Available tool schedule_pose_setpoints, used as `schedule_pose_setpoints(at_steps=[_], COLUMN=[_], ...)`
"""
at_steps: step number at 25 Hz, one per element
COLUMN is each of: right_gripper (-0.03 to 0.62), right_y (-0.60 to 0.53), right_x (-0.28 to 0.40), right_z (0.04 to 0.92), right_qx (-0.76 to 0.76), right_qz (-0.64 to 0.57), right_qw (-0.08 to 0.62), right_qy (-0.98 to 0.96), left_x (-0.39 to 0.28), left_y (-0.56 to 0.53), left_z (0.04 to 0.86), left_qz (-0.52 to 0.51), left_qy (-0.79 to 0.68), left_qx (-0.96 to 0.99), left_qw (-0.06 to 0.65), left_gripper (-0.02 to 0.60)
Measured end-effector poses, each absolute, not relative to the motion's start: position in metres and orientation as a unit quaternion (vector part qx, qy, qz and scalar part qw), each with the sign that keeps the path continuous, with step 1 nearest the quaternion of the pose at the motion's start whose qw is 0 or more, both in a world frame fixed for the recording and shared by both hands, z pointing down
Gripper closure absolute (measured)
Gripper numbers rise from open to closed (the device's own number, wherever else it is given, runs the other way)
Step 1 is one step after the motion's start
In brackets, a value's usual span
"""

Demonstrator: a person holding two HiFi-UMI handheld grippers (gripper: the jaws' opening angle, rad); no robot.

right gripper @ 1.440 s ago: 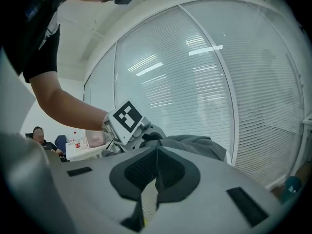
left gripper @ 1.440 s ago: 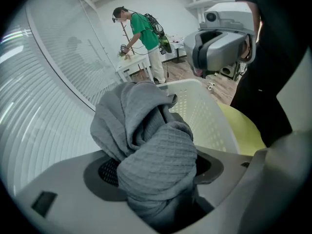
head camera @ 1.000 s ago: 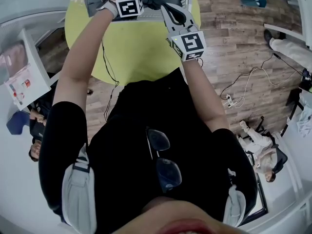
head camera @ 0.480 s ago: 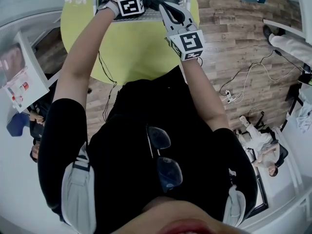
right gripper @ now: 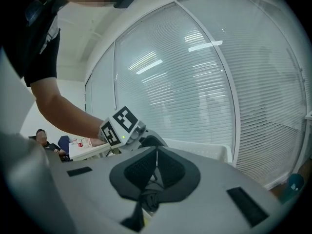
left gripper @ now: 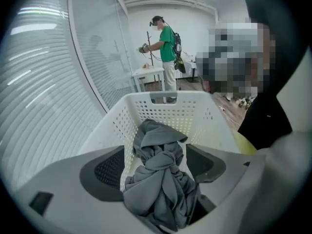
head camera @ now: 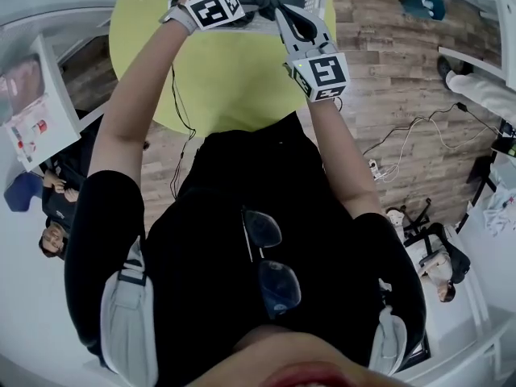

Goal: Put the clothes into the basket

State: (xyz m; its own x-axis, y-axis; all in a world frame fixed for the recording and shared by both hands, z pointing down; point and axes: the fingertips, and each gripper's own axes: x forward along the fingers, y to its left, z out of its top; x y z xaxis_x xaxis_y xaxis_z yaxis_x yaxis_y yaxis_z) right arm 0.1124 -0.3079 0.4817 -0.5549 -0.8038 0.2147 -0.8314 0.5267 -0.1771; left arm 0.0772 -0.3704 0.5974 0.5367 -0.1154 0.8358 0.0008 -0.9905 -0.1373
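Lifts and rolls the left gripper [left gripper: 158, 165] since a second ago, jaws just opening wide over the basket [left gripper: 171, 112], likely to let the cloth [left gripper: 161, 179] drop. Leaves that cloth loose between the pads [left gripper: 107, 168], bunched and knotted, soft grey jersey, already inside the white walls. Shows rigid plastic there, pierced with rows of small holes, plus a slot handle. Holds the right gripper [right gripper: 156, 152] pressed shut on nothing visible, parked near the basket above the round lime table [head camera: 218, 71].

Round lime bench [head camera: 218, 71] stands on wood-plank floor [head camera: 387, 63]; glass wall with white blinds [left gripper: 39, 96] beside the bench; small white table [left gripper: 148, 73] beyond it
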Motion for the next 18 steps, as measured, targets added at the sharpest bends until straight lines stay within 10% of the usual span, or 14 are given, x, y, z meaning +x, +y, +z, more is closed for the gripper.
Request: schedule_pose_setpoints(at_steps=[6,18], right_gripper=[0.568,0.568], right_y=[-0.301,-0.256], right_x=[0.103,0.076], right_z=[0.454,0.397], right_qx=[0.446,0.377], right_qz=[0.108,0.073], right_qw=[0.047,0.033], right_qy=[-0.887,-0.923], left_x=[0.067,0.053], left_y=[-0.350,-0.266], left_z=[0.524,0.416], left_qz=[-0.406,-0.202], left_qy=[0.098,0.235], left_qx=[-0.908,-0.950], left_qw=[0.033,-0.024], left_gripper=[0.209,0.522])
